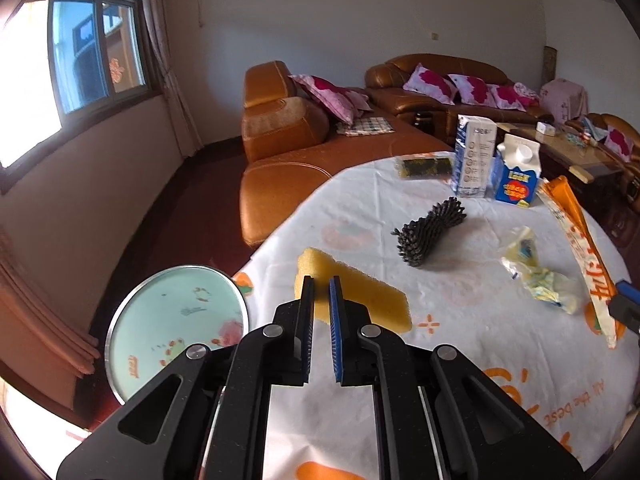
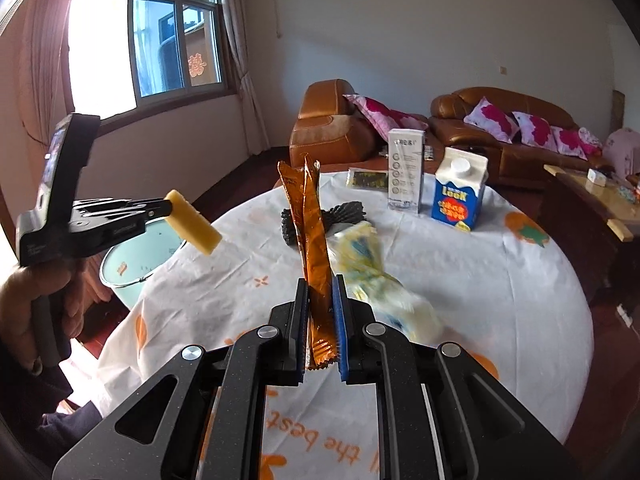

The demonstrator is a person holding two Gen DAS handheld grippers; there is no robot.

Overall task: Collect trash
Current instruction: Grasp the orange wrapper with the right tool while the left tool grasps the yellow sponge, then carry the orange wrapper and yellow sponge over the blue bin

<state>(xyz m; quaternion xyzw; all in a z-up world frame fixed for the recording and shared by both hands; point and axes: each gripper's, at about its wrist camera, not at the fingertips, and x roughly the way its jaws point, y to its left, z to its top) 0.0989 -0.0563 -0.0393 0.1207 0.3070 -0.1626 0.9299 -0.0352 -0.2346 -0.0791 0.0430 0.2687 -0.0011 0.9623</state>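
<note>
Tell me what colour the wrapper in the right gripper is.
Shiny orange wrapper, clearest in the right wrist view.

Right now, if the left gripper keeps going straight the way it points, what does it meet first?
Holding the yellow sponge above the table edge, the left gripper aims roughly toward the black spiky brush; that looks first in line, though depth is unclear.

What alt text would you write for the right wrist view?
The right gripper holds an orange wrapper upright above the table; at left, the left gripper holds a yellow sponge above a pale green bucket.
</note>
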